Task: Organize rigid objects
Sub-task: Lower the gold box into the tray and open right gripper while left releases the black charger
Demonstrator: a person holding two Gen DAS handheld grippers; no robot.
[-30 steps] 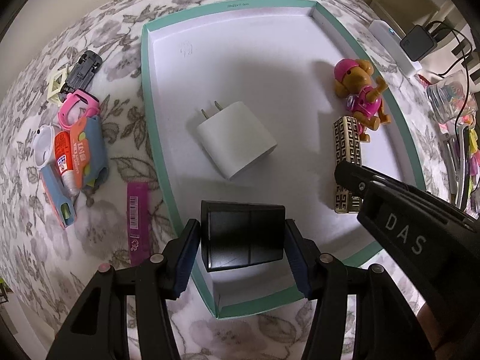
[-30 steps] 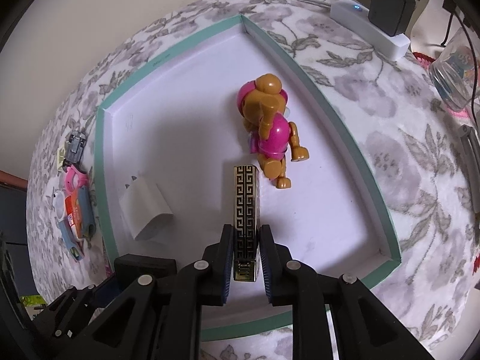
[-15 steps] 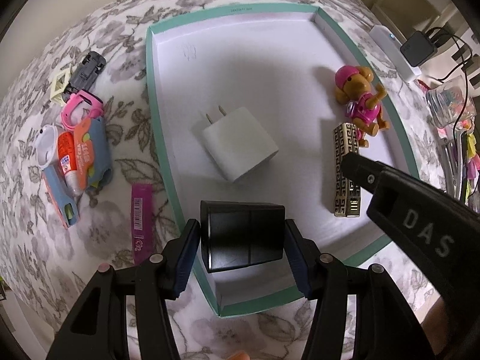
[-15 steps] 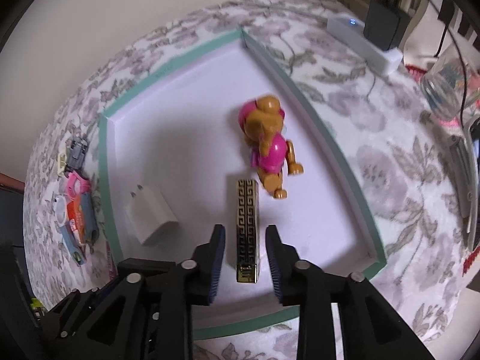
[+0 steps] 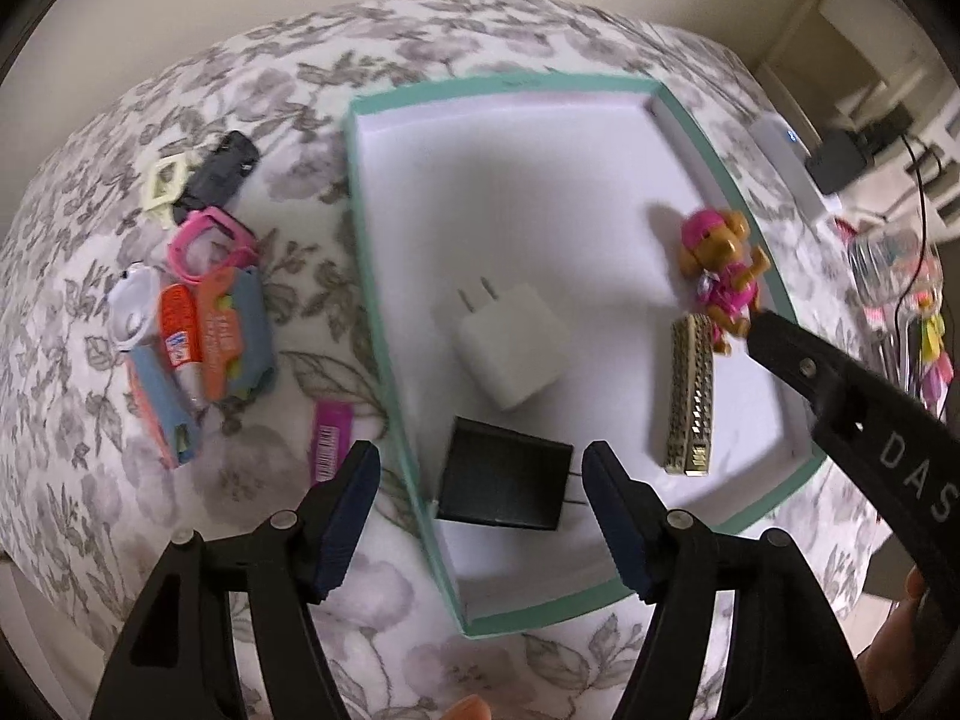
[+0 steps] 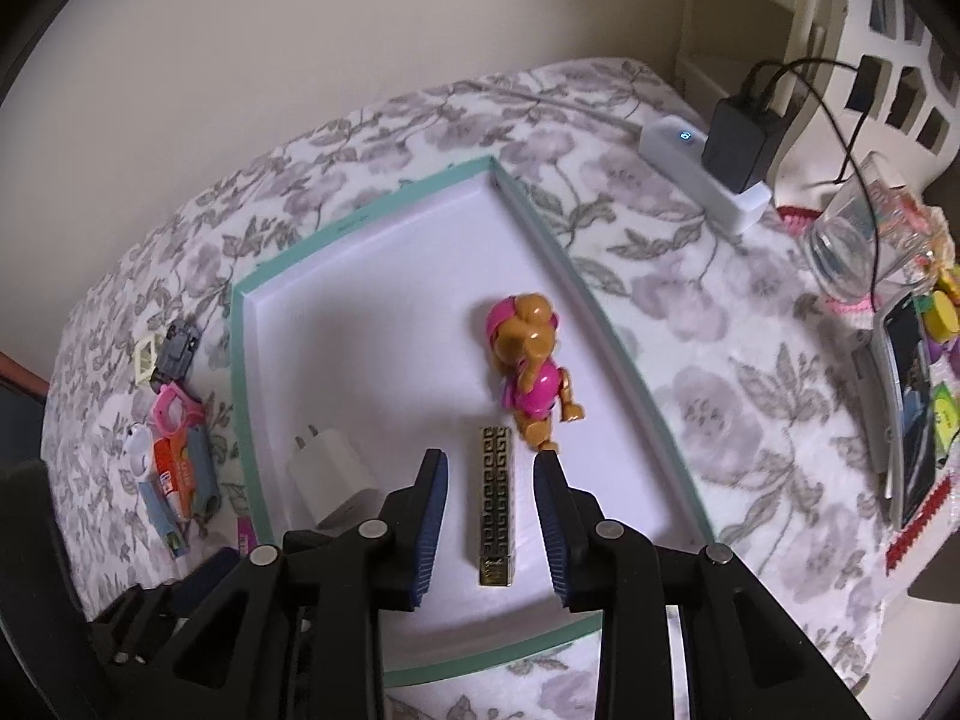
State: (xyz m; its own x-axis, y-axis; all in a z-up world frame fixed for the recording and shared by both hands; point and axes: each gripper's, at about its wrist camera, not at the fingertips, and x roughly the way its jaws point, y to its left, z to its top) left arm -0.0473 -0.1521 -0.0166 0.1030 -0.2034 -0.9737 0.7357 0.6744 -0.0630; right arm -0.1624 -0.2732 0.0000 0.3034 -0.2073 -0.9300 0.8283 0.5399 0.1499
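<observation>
Both held items have been let go since the earlier frames: the black adapter and the gold patterned case now lie free in the teal-rimmed tray. The left gripper is spreading wider and the right gripper stands open, neither touching anything. Loose items wait on the floral bedspread, beside a plain wall.

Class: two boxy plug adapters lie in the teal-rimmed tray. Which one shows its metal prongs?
The white adapter, in the middle of the tray: its two prongs stick out toward the far end. The black adapter, nearer the left tongs, shows only flat dark faces.
</observation>
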